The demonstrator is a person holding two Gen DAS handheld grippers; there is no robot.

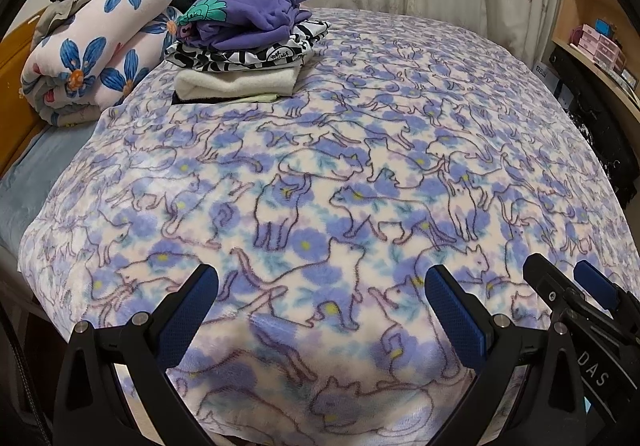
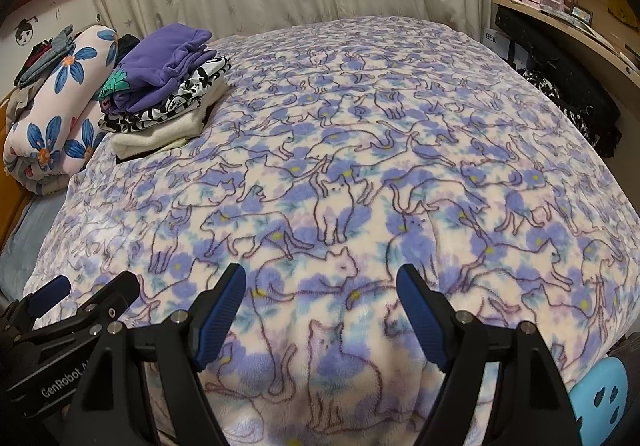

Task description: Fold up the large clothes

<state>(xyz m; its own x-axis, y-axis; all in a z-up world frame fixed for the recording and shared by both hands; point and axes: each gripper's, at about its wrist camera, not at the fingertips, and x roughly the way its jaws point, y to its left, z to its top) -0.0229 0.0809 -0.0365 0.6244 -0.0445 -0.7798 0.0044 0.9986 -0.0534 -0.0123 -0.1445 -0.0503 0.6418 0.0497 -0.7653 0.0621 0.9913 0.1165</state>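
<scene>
The bed point(image 1: 48, 174) fills both views, covered by a cat-print fleece blanket point(image 1: 360, 174) spread flat with nothing loose on it. In the upper left of the frame sits a stack of folded clothes point(image 1: 244, 46), topped by a purple garment point(image 2: 168, 54), beside a rolled floral quilt point(image 1: 100, 46). The left gripper point(image 1: 320, 302) and right gripper point(image 2: 320, 302) hover over the near edge, jaws apart and empty. This looks like a pause between garments; the next move calls for fetching another piece, none of which is visible.
</scene>
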